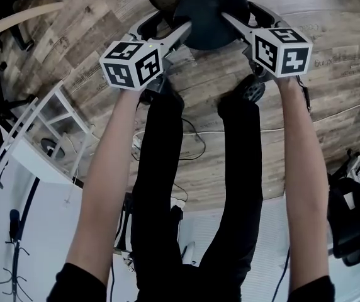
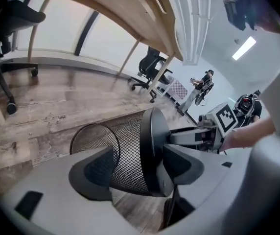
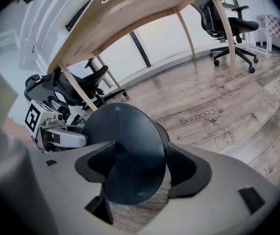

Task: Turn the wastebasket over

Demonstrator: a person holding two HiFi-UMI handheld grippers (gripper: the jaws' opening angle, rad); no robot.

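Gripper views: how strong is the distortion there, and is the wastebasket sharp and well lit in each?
Left gripper view: strong fisheye with dark corners, the desk bends; the wastebasket mesh is sharp, evenly lit. Right gripper view: same bending; its dark base shows little detail against bright windows.

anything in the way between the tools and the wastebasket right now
Nothing visible does. The wastebasket lies on its side, its base between the open jaws of the right tool; the left tool is at the base rim too.
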